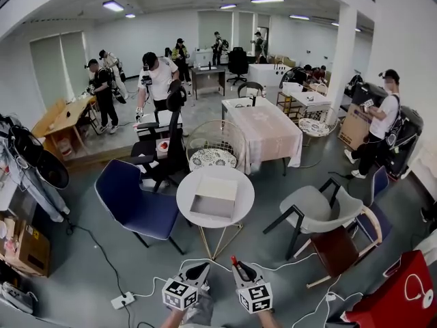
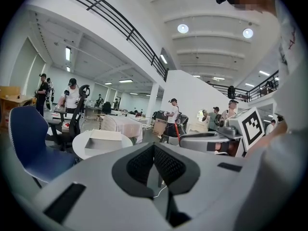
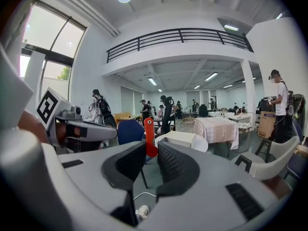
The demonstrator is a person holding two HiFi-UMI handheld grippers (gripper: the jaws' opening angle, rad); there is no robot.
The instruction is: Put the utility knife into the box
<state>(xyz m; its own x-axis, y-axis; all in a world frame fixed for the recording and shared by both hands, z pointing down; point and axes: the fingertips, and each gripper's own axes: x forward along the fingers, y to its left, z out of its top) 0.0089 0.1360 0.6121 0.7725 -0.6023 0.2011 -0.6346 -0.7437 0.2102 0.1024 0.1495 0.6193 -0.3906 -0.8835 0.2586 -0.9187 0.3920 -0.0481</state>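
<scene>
In a busy hall of chairs and tables, the box (image 1: 215, 198) lies straight ahead of the right gripper (image 1: 240, 268), which clamps the red utility knife (image 3: 149, 134) upright, short of the box; the left gripper (image 1: 199, 271) is closed, empty.

Grippers, hand-held: two, namely left gripper (image 1: 202, 269) and right gripper (image 1: 242, 272).
Marker cubes (image 1: 179, 294): two, one per gripper.
Utility knife (image 3: 146, 137), red: one.
Box (image 1: 214, 198), open and shallow: one.
Round white table (image 1: 186, 195): one.
Cloth-covered square table (image 1: 270, 132): one.
Blue chair (image 1: 133, 200): one.
Grey armchair (image 1: 317, 207): one.
Dark brown chair (image 1: 338, 248): one.
Wire chairs (image 1: 213, 157) with patterned cushions: two.
Power strip (image 1: 123, 300) on floor: one.
Cardboard cartons: two, left carton (image 1: 31, 248) and right carton (image 1: 354, 126).
People (image 1: 158, 79): at least eight, the farthest too small for a firm tally.
</scene>
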